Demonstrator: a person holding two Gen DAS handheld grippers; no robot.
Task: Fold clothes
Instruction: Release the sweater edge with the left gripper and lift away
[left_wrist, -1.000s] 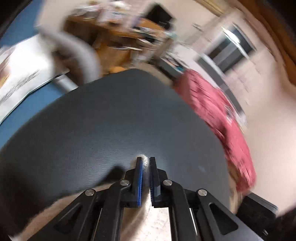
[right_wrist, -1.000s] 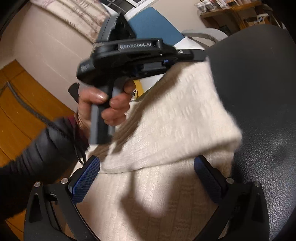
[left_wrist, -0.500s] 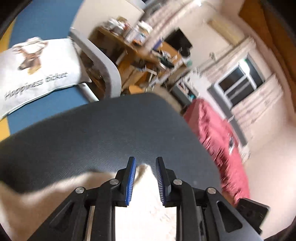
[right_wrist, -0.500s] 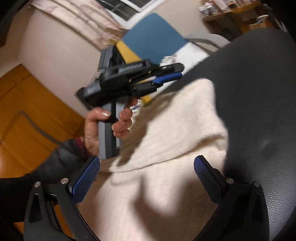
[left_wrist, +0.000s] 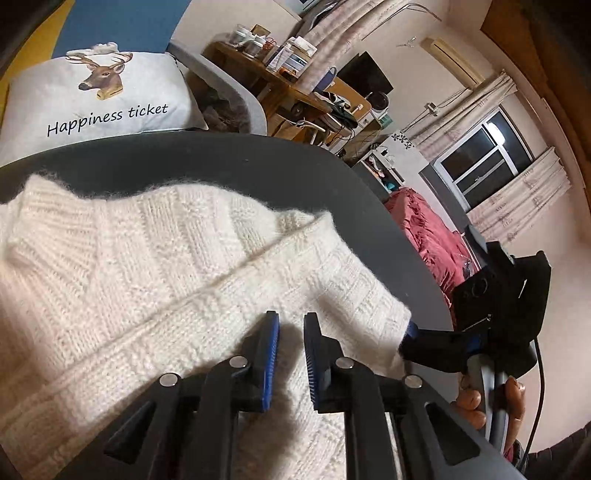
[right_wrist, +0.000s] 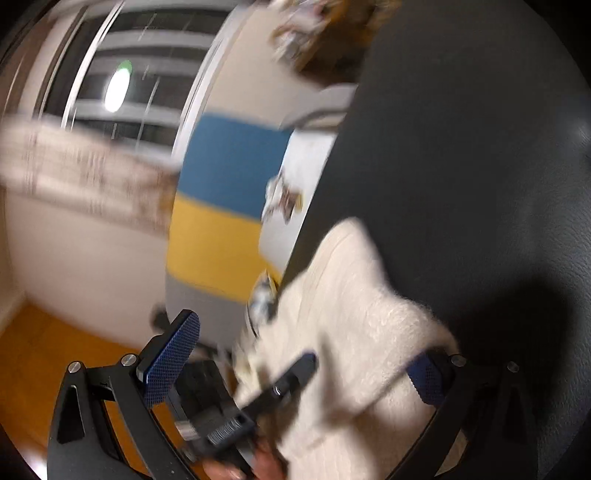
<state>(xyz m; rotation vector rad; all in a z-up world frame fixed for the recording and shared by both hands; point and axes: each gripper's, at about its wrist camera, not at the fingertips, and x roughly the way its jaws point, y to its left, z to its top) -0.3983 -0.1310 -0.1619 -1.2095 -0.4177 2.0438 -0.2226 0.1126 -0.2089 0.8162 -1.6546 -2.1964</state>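
Note:
A cream knitted sweater (left_wrist: 147, 277) lies partly folded on a round black table top (left_wrist: 258, 162), its ribbed collar at the left. My left gripper (left_wrist: 291, 317) hovers low over the folded layer. Its jaws are closing to a narrow gap and no cloth sits between the blue pads. In the blurred right wrist view, my right gripper (right_wrist: 306, 343) stands wide open around the sweater (right_wrist: 354, 314) near its corner, with the left gripper's finger (right_wrist: 291, 376) crossing in front. The right gripper's fingertip (left_wrist: 410, 328) lies at the sweater's right corner, a hand below it.
Behind the table stand a white cushion (left_wrist: 99, 96) with a deer print, a grey chair arm (left_wrist: 229, 96) and a cluttered wooden desk (left_wrist: 280, 85). Red bedding (left_wrist: 424, 218) lies under a window (left_wrist: 480, 158). A blue and yellow panel (right_wrist: 229, 192) shows left of the table top (right_wrist: 461, 184).
My left gripper let go of the sweater's edge, opened, then narrowed again while drawing back over the sweater. The right gripper rolled and shifted, still wide open over the sweater's corner.

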